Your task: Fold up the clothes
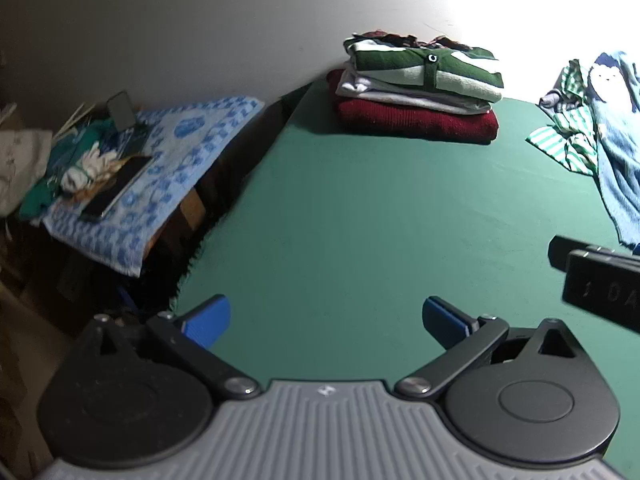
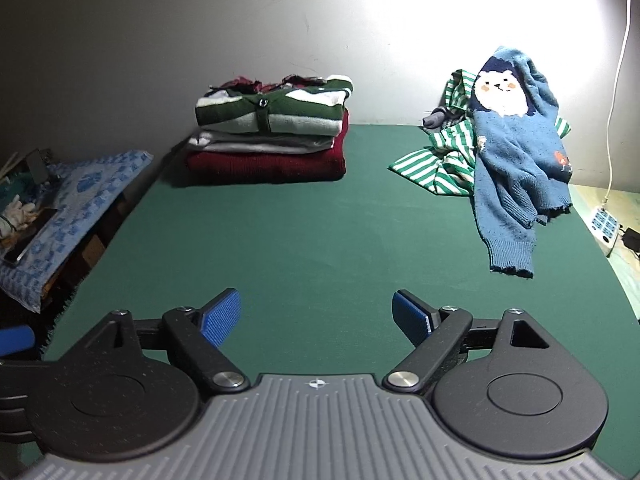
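Observation:
A folded stack (image 2: 268,136) (image 1: 416,92) stands at the back of the green table, a green-and-white cardigan on top and a dark red sweater at the bottom. At the back right lies an unfolded heap: a blue sweater (image 2: 516,152) (image 1: 618,140) with a white bear face over a green-striped shirt (image 2: 436,160) (image 1: 568,136). My left gripper (image 1: 326,316) hangs open over bare green cloth, holding nothing. My right gripper (image 2: 316,314) is open too, empty, near the table's front. The right gripper's black body (image 1: 600,280) shows at the right edge of the left wrist view.
The green table (image 2: 300,240) (image 1: 360,220) backs onto a pale wall. Left of it a lower stand under a blue patterned towel (image 1: 160,184) (image 2: 72,208) holds phones and clutter. A white power strip (image 2: 606,226) with its cable lies off the table's right edge.

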Demonstrator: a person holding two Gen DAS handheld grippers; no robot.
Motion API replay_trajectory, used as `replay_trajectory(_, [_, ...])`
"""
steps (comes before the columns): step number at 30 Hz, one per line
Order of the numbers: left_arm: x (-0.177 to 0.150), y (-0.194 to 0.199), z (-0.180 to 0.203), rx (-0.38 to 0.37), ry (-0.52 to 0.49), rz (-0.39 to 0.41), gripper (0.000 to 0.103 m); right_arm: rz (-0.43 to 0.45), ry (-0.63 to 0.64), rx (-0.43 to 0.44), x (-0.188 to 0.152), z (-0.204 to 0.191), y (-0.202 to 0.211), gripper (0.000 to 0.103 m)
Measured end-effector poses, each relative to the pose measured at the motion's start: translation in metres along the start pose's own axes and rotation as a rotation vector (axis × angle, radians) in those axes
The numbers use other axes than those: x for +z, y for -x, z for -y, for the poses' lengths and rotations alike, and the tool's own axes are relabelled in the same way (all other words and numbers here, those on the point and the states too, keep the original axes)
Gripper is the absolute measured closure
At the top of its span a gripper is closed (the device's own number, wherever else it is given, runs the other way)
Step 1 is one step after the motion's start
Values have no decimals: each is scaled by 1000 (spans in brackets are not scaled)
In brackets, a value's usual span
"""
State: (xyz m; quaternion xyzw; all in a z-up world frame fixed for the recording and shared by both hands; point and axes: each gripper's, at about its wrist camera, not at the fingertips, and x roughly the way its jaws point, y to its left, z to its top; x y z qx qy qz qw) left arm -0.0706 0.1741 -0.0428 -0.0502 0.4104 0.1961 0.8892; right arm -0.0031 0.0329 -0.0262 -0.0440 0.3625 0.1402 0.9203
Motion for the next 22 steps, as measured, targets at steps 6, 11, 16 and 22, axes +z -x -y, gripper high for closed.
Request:
replay_trajectory(6, [4, -15, -8, -53, -41, -14, 1, -5, -33, -32, -2, -15, -4, 18])
replay_trajectory(11, [8, -20, -11, -74, -64, -12, 1, -15, -46, -53, 1, -26, -8, 18])
replay_trajectory(16, [12, -27, -12, -99, -63, -4, 1, -25, -26, -67, 4, -33, -12, 18])
replay_trajectory(22, [16, -33, -11, -110, -70, -11, 1, -33, -22, -80, 6, -35, -17, 18])
